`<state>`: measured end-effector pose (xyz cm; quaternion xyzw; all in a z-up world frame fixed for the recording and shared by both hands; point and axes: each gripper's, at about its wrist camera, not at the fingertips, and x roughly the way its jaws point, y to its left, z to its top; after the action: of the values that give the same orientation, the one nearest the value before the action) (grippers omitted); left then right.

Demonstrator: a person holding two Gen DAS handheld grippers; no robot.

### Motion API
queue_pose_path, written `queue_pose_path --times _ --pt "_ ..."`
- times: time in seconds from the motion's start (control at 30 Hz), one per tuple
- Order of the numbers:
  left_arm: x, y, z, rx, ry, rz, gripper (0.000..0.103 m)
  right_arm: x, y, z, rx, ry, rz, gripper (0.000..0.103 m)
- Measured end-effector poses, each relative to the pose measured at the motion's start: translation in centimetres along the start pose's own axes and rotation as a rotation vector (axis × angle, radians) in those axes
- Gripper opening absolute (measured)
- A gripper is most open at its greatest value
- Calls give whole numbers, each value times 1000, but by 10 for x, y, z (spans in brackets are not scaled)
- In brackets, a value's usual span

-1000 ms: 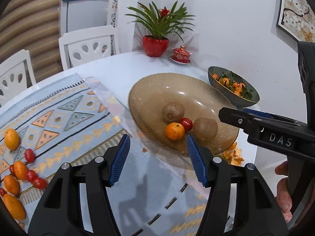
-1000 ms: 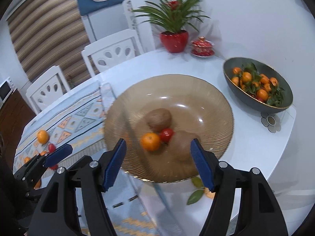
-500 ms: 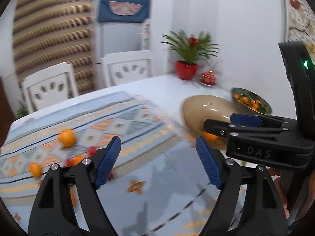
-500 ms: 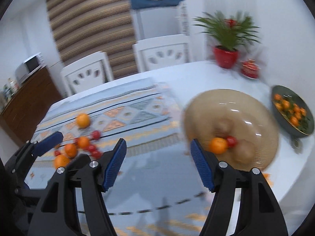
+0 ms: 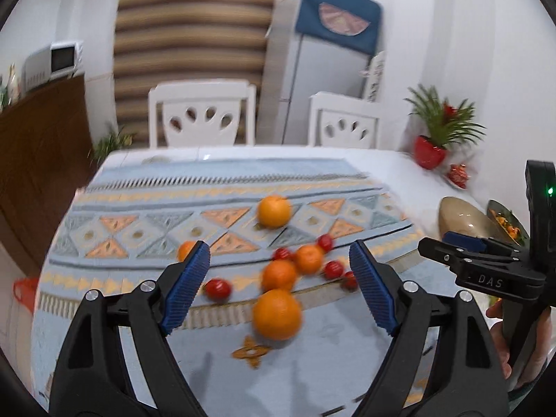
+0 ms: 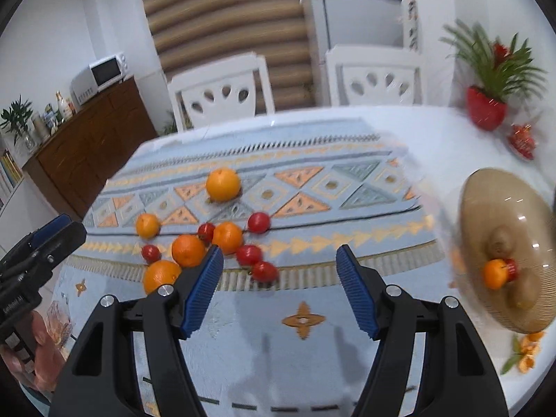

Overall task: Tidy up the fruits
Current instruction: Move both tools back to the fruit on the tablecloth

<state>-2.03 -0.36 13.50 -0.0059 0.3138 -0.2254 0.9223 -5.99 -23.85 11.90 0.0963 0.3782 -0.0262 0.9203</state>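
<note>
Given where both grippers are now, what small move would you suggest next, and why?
Probably lower the open left gripper onto the nearest orange and close. That orange sits almost between its fingers on the patterned cloth, while the amber glass bowl already holds some fruit. The right gripper is also open and empty, with bare cloth between its fingers.
</note>
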Motion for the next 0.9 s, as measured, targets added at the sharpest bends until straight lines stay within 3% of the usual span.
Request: queue_pose_path --times 0.17,0.37,0.5,0.77,0.83,0.9 --pt "40 19 -25 -46 115 -64 82 50 7 -15 -31 78 18 65" --pt "89 15 -57 -49 242 -133 82 89 10 -32 -59 124 35 65" --pt "103 13 -66 -47 268 -134 82 105 11 -37 -79 143 33 64" --pt "112 14 -70 -48 285 -126 82 117 14 -39 -95 138 5 52" --pt "111 13 -70 -43 280 -117 80 116 16 -40 -103 133 -3 44" --pt "112 12 -71 -38 279 -102 72 117 15 -40 -106 131 -9 40"
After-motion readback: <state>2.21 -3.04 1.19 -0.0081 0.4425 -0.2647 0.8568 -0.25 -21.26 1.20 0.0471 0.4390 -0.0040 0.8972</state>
